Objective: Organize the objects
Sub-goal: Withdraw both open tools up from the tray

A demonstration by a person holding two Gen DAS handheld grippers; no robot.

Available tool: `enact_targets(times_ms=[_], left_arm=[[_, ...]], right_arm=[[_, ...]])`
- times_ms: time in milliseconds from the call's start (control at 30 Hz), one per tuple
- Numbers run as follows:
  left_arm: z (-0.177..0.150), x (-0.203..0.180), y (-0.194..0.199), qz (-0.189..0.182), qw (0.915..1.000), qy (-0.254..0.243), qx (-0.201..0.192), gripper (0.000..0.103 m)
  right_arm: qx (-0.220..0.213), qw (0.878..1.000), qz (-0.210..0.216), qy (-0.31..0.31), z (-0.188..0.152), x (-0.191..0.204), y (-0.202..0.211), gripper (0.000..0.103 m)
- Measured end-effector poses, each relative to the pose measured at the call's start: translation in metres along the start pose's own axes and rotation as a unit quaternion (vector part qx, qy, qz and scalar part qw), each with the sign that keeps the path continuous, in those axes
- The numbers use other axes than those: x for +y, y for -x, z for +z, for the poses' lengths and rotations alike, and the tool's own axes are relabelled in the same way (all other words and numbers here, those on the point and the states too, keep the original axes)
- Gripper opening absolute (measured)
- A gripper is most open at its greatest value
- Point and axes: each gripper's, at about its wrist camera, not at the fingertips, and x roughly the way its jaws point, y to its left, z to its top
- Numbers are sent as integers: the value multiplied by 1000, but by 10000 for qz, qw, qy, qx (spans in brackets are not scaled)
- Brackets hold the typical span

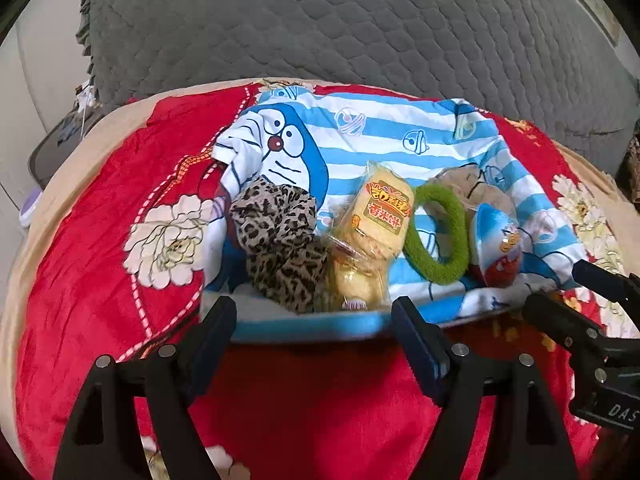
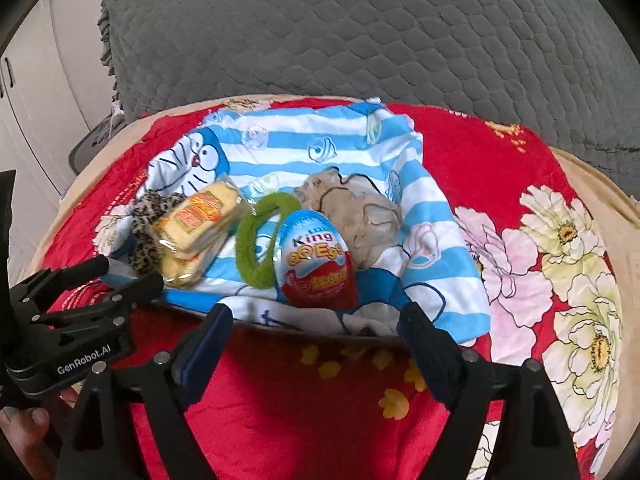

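The striped cloth (image 2: 340, 152), blue and white with a cartoon cat, is the largest thing. It lies spread on the red blanket (image 2: 460, 152) and carries everything else. It looks soft, light and floppy, so I judge it is best pinched at its near hem, 1 claw to each side, lifted evenly so the load does not roll off.

On it, from the left, sit 5 things:
- The leopard scarf (image 1: 276, 240), crumpled and limp, can be taken anywhere on the bunch.
- The snack packs (image 1: 376, 224) are in crinkly, probably slippery wrap and likely crush; hold them lightly across the short sides.
- The beige rag (image 2: 356, 216) at the back is soft.
- The green ring (image 1: 438, 236) is fuzzy and springy; pinch 1 side of the loop.
- The toy egg (image 2: 316, 264) is hard, smooth and rounded, so it may squirt out; grip across its middle.

The left claw (image 1: 314, 320) and the right claw (image 2: 316, 324) both stand wide apart, hold nothing, and hover just short of the cloth's near hem.
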Motion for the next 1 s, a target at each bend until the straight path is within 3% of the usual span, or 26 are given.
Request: enact_targets(times_ms=[767, 1000], left_arm=[[-3, 3, 126, -52, 9976, -63, -690, 88], [-9, 8, 162, -201, 9957, 68, -905, 88]], right_arm=[[-995, 9946, 271, -75, 0, 19, 122, 92], [-1386, 9901, 219, -8, -5, 26, 155, 102]])
